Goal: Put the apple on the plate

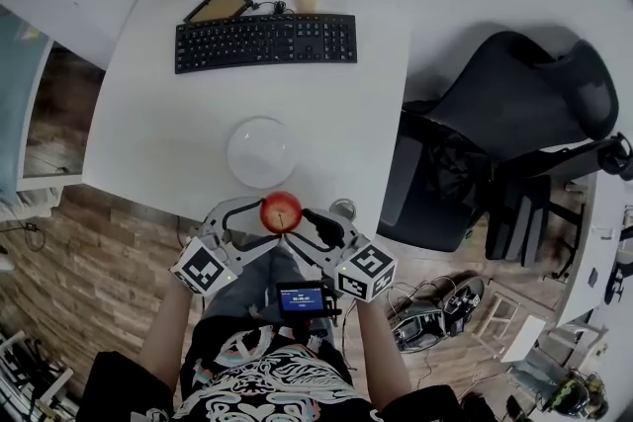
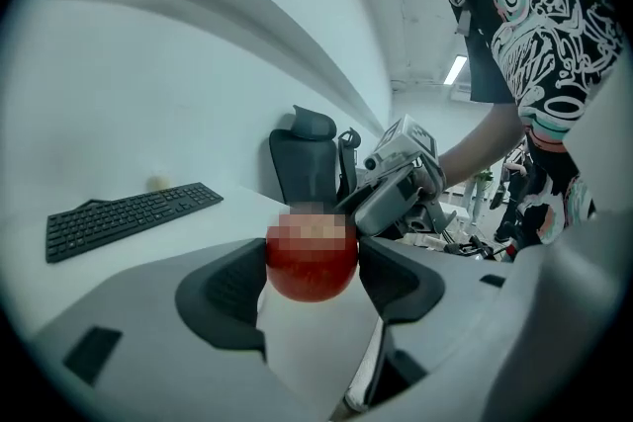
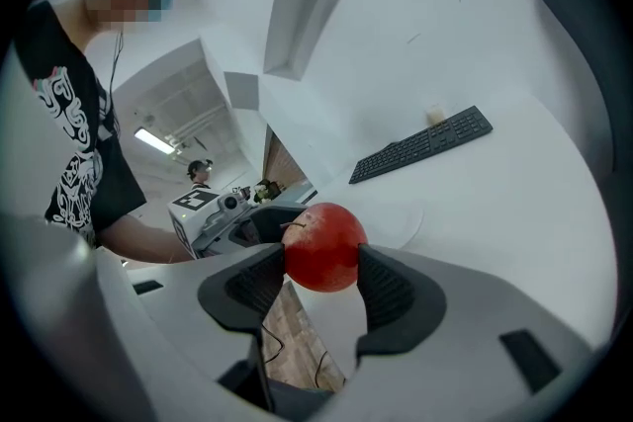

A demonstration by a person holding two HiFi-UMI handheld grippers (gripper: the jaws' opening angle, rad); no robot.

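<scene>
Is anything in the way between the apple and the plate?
No, nothing visible. The left gripper and the right gripper both hold the apple at the near edge of the table. The empty plate lies just beyond it, with only bare table between.

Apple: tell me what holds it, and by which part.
The apple, clamped across its sides by the left tongs and the right tongs at once.

Grippers meet at lower centre.
Left gripper (image 1: 265, 218) and right gripper (image 1: 305, 228) both clamp the apple (image 1: 281, 211), forearms converging.
</scene>
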